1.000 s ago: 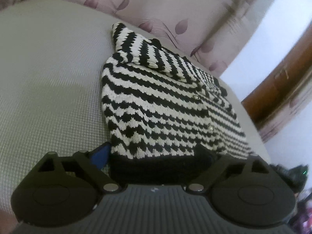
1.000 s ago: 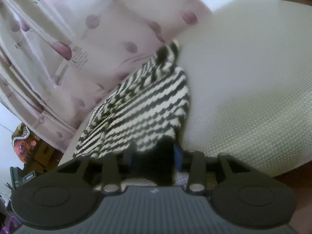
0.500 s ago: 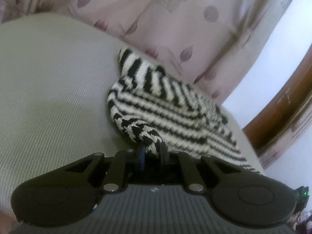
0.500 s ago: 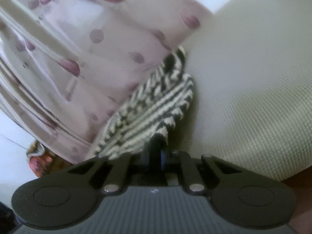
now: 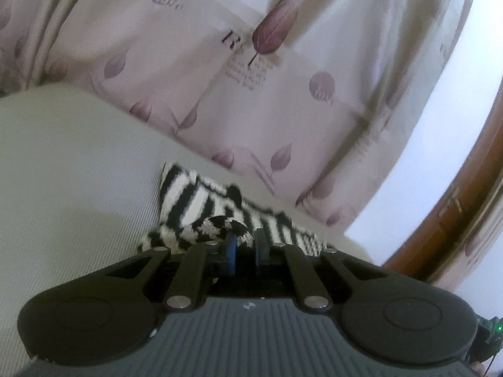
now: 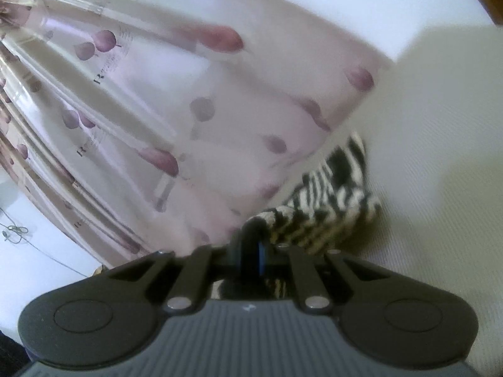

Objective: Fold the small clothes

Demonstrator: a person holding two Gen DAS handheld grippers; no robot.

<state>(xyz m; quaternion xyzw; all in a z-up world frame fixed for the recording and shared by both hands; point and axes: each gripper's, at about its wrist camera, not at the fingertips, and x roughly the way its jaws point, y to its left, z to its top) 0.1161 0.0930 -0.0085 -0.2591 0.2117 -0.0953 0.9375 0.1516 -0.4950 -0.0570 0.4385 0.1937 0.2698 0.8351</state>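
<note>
A small black-and-white striped knit sweater (image 5: 201, 201) lies on a pale ribbed surface (image 5: 69, 163) near a curtain. My left gripper (image 5: 244, 242) is shut on the sweater's hem and holds it lifted over the rest of the garment. In the right wrist view the same sweater (image 6: 333, 201) stretches away ahead. My right gripper (image 6: 251, 235) is shut on the hem's other corner, with black trim bunched between its fingers. Most of the sweater is hidden behind both grippers.
A pink curtain with purple leaf prints (image 5: 251, 78) hangs just behind the sweater and also fills the left of the right wrist view (image 6: 157, 119). A brown wooden frame (image 5: 456, 213) stands at the right. The pale surface (image 6: 440, 157) extends right.
Both grippers shut on the sweater's bottom hem, lifted it and carried it forward toward the collar end. The curtain now looms much closer and less of the sweater shows.
</note>
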